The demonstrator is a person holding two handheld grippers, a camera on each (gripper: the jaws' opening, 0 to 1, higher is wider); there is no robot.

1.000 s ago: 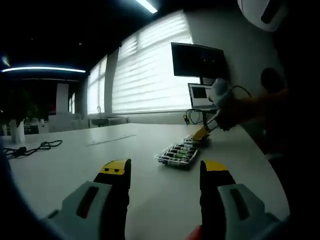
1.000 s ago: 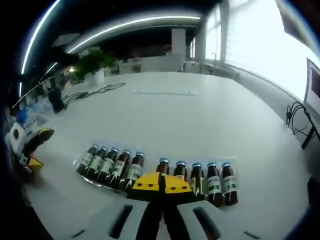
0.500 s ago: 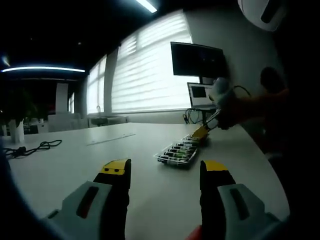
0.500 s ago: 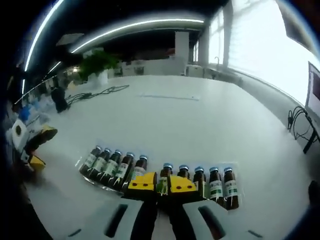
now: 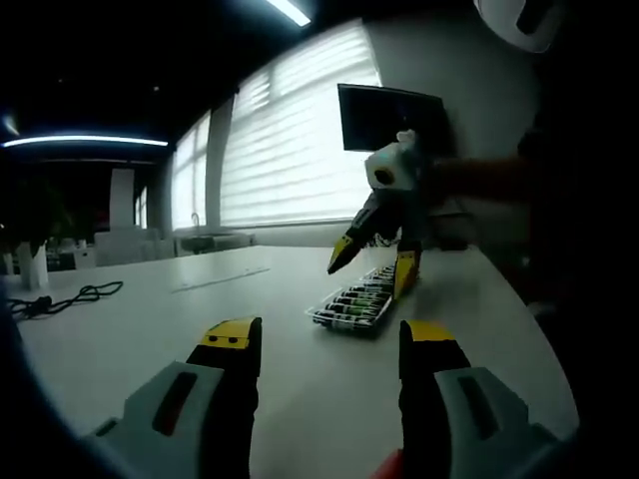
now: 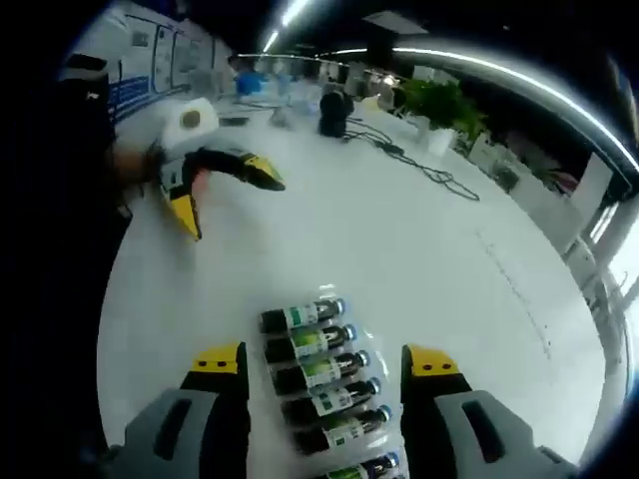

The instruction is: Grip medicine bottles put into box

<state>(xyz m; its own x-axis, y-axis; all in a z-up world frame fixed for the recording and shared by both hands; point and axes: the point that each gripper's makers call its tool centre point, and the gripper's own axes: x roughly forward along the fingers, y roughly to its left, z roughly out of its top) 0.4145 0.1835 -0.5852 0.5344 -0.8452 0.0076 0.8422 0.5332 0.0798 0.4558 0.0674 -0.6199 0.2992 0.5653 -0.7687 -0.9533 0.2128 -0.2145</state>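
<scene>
White table (image 6: pixel 399 249). Medicine bottles (image 6: pixel 315 374): dark brown glass, blue caps, green-and-white labels. Right tongs (image 6: pixel 324 364): black jaws, yellow tips, grey body. Left tongs (image 5: pixel 329 334): same black, yellow, grey. Black cable (image 5: pixel 60 296) near the table's far edge. Green plant (image 6: pixel 439 100). White blinds (image 5: pixel 290 140), black monitor (image 5: pixel 384 115).
</scene>
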